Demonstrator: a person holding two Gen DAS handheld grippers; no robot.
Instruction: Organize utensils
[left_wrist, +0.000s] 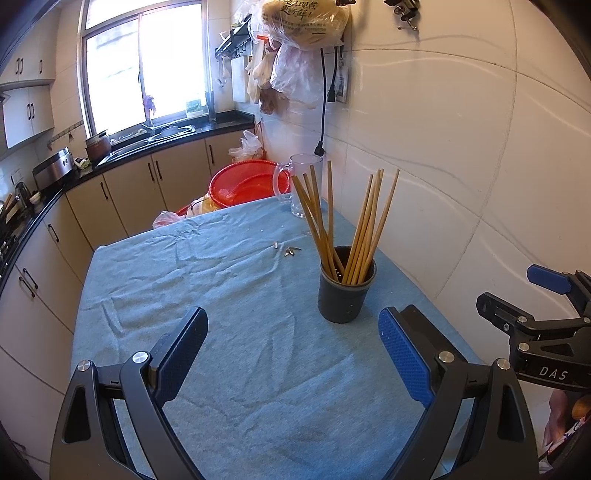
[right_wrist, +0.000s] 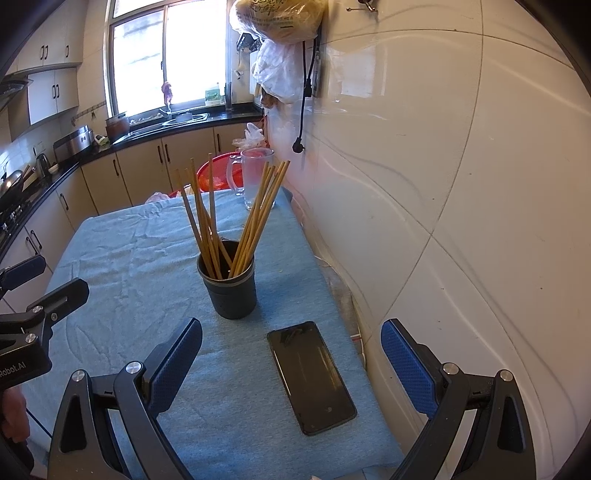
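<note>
A: Where are the chopsticks (left_wrist: 347, 221)?
B: In the dark cup (left_wrist: 345, 291) on the blue cloth (left_wrist: 221, 332).
A: And the grippers?
B: The left gripper (left_wrist: 291, 354) and right gripper (right_wrist: 291, 365) are both wide apart, holding nothing.
A: What could go wrong?
B: A bump might tip the cup onto the phone (right_wrist: 312, 376).

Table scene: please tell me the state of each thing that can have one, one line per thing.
left hand-held gripper: open, holding nothing.
right hand-held gripper: open, holding nothing.
chopsticks: standing in the holder, leaning in two bunches.
dark holder: upright on the blue cloth.
phone: lying flat, screen dark.
glass mug: upright, looks empty.
</note>
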